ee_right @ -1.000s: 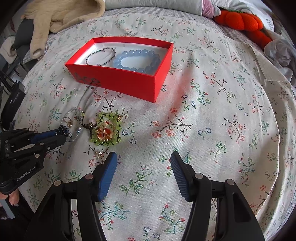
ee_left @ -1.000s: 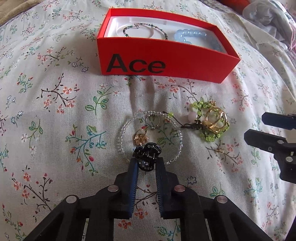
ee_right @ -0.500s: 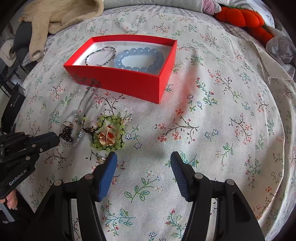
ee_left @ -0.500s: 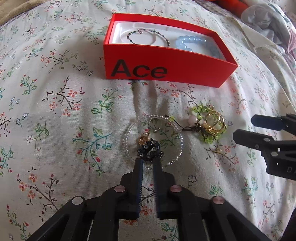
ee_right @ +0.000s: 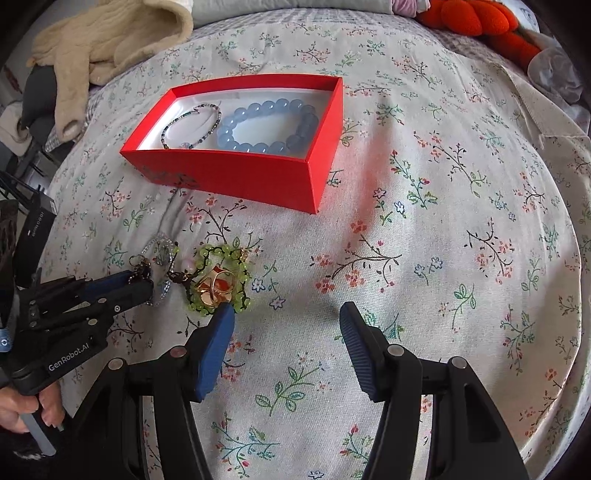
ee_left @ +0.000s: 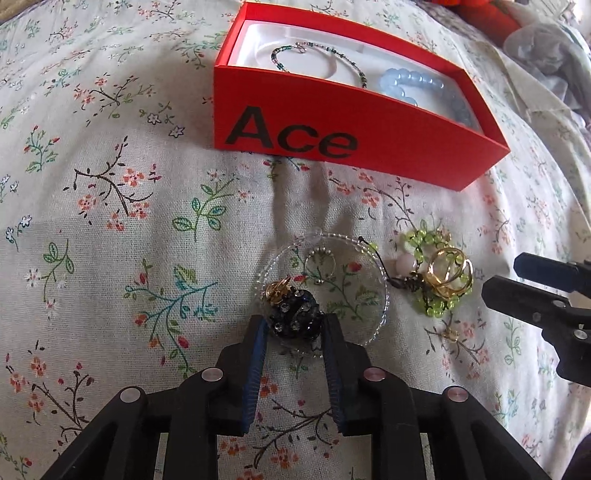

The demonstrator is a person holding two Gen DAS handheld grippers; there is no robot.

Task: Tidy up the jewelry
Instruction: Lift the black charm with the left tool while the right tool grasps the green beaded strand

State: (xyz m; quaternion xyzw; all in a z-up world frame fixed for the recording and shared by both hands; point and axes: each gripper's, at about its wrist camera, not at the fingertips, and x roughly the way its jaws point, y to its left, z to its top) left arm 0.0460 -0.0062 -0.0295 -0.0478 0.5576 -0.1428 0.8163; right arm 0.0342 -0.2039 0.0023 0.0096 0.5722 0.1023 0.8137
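My left gripper is shut on a black rhinestone ring, low over the floral bedspread. A small gold ring sits against it. Under it lie a clear bead bracelet and a thin silver ring. To the right lies a green bead bracelet with gold rings on it. The red box holds a thin dark bead bracelet and a blue bead bracelet. My right gripper is open and empty, its left finger just in front of the green bracelet.
A beige knit garment lies at the back left of the bed. An orange plush toy and crumpled grey cloth are at the back right. A dark object stands off the bed's left edge.
My left gripper has moved forward toward the box with the black ring in it, and its fingers stand wider around the ring. The right gripper has shifted slightly toward the green bracelet.
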